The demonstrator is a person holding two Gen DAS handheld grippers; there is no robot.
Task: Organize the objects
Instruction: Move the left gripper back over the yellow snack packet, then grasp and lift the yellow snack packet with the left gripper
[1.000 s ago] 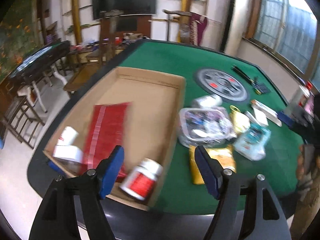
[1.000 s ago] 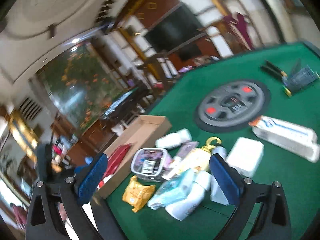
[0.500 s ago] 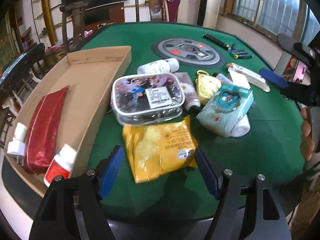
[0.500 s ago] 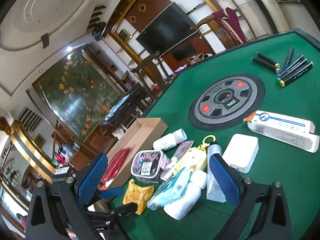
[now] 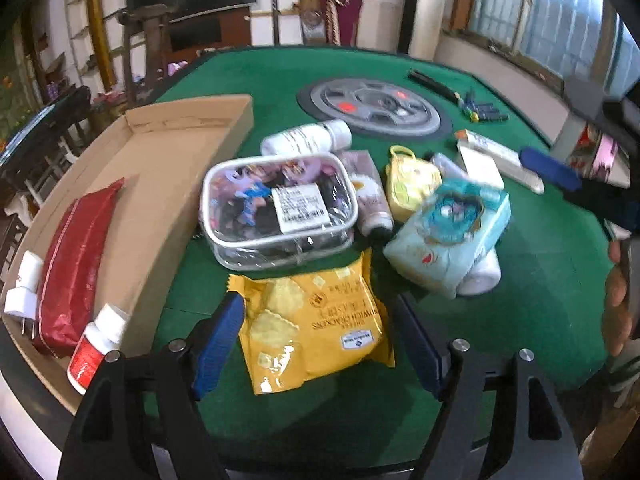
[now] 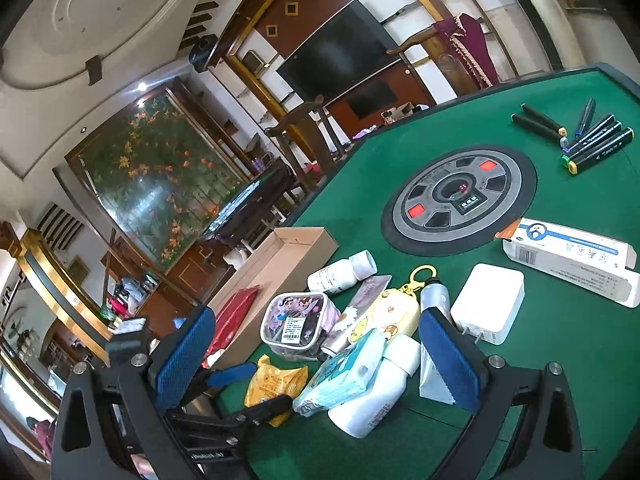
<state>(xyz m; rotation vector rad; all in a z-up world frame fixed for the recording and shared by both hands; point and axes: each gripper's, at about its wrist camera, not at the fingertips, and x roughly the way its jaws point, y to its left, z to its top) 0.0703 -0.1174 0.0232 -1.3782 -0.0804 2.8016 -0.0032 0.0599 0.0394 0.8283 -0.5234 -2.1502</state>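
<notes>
My left gripper (image 5: 318, 344) is open, its blue fingers on either side of a yellow cracker packet (image 5: 316, 324) lying on the green table. Behind it lie a clear zip pouch (image 5: 278, 208), a white bottle (image 5: 306, 140), a pale tube (image 5: 370, 196), a yellow keychain toy (image 5: 410, 184) and a light blue tissue pack (image 5: 452, 232). A cardboard box (image 5: 160, 184) at the left holds a red pouch (image 5: 74, 260), a red-labelled bottle (image 5: 96, 346) and a white plug (image 5: 20, 292). My right gripper (image 6: 316, 354) is open and empty above the pile, and its blue fingers (image 5: 550, 168) show in the left wrist view.
A round grey control disc (image 6: 458, 198) sits mid-table. Several markers (image 6: 580, 136) lie at the far side. A long white carton (image 6: 572, 258) and a white charger block (image 6: 488, 302) lie to the right. Chairs, a piano and shelves stand beyond the table.
My left gripper swung right from over the box, where the red-labelled bottle now lies, and moved down around the yellow packet. The right gripper shifted only slightly and stayed open.
</notes>
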